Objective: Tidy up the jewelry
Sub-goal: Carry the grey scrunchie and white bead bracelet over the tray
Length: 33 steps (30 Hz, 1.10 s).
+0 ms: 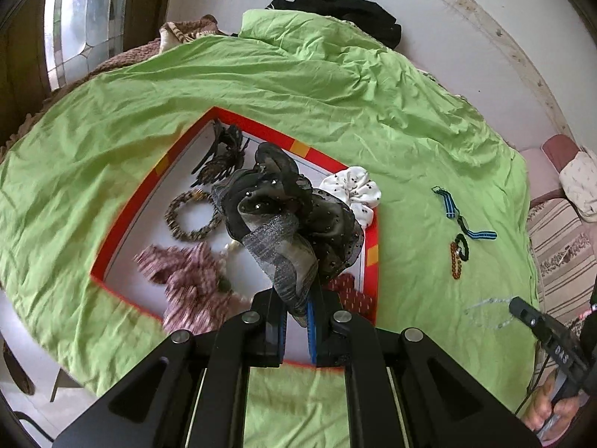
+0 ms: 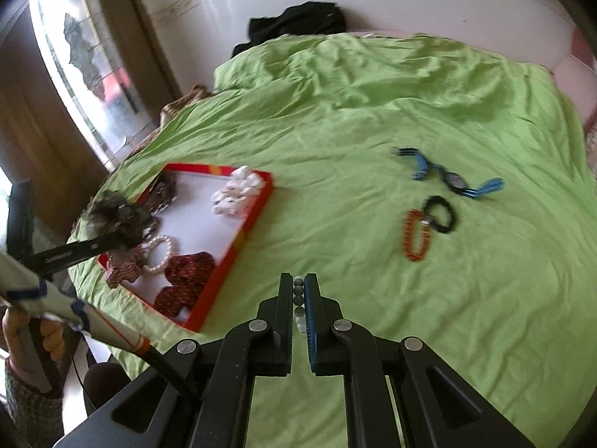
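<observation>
My left gripper [image 1: 297, 298] is shut on a dark sheer scrunchie [image 1: 291, 209] and holds it above the red-rimmed tray [image 1: 119, 216]. It also shows in the right wrist view [image 2: 119, 216]. The tray holds a white scrunchie [image 1: 354, 190], a brown braided band [image 1: 192, 216], a black hair claw [image 1: 224, 153], a pink scrunchie [image 1: 190, 280], a pearl bracelet [image 2: 160, 254] and a red scrunchie [image 2: 186, 272]. My right gripper [image 2: 298, 298] is shut on a string of grey and clear beads [image 2: 298, 300] over the green sheet. A blue-strapped watch [image 2: 451, 177], an orange bead bracelet [image 2: 414, 237] and a black hair tie [image 2: 442, 214] lie on the sheet.
The green sheet [image 2: 373, 112] covers a bed. Black clothing [image 2: 294, 24] lies at the far edge by the white wall. A window [image 2: 82, 74] is at the left. A striped cushion [image 1: 559, 246] is at the right.
</observation>
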### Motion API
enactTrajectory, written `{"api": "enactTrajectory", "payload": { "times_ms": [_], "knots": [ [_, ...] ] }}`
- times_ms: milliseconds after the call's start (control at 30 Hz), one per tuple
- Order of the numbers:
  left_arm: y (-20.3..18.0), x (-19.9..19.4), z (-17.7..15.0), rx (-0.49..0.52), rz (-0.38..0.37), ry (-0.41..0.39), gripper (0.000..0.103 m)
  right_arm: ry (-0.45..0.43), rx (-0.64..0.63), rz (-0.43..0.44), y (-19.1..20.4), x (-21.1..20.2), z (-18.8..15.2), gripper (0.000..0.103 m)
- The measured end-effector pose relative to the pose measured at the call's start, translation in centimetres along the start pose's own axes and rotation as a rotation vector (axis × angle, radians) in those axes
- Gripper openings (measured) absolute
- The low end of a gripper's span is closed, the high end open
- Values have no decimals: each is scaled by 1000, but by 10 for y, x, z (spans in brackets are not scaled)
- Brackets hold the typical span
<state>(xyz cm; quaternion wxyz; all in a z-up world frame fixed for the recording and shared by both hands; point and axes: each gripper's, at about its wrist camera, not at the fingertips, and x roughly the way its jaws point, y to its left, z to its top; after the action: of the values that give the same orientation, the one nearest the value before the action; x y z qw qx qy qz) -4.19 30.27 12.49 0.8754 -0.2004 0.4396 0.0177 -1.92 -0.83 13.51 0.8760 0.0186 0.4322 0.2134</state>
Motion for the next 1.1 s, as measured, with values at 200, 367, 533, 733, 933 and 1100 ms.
{"api": "enactTrajectory", "payload": {
  "times_ms": [200,367,533,733,933,1100],
  "knots": [
    [4,36,32,-62,-48,4,8,57,-40,55,38,43,22,7],
    [25,74,58,-167,-89,-1,8,99,-78,97,73,80,44,7],
    [52,101,72,-256,-102,-4,8,120,-93,180,106,114,67,7],
    [56,114,76,-256,-111,12,9,155,-78,238,127,159,76,7],
    [49,119,74,-200,-44,8,9,196,-65,169,120,189,63,7],
    [49,117,71,-194,-32,-7,13,215,-74,125,112,194,54,7]
  ]
}}
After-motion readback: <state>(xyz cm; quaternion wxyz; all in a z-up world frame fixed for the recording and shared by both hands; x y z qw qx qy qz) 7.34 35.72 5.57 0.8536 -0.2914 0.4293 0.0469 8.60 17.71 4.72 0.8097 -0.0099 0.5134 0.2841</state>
